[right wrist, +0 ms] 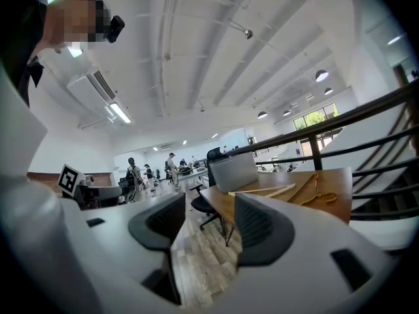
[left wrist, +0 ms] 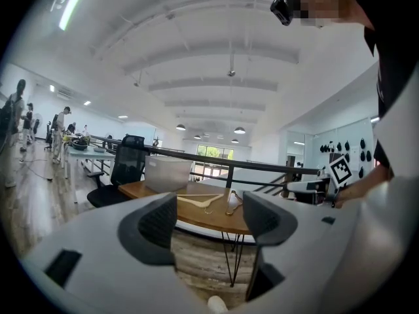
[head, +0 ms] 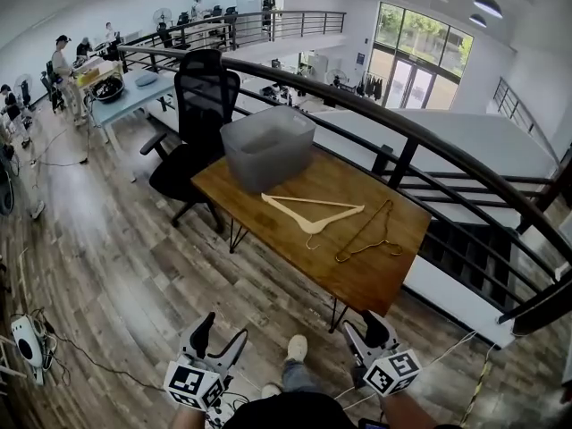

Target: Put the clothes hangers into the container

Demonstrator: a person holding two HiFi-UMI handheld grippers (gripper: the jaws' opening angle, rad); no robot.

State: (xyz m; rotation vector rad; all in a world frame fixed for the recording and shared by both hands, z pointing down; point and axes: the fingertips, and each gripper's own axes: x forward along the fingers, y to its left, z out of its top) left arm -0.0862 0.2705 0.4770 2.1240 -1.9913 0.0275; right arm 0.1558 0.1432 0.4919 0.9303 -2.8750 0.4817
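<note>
The pale wooden clothes hanger [head: 313,211] lies on the brown wooden table [head: 357,280] just in front of the grey plastic container [head: 268,146]. The thin dark wire hanger [head: 368,232] lies just beside it. The left gripper [head: 222,333] and right gripper [head: 366,331] hover well short of the table, fingers spread and empty. Step closer first, then pinch each hanger at its neck below the hook so it lifts level.

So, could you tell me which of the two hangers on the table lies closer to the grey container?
The pale wooden hanger, lying right next to the grey container; the thin dark hanger lies farther off, on its other side.
</note>
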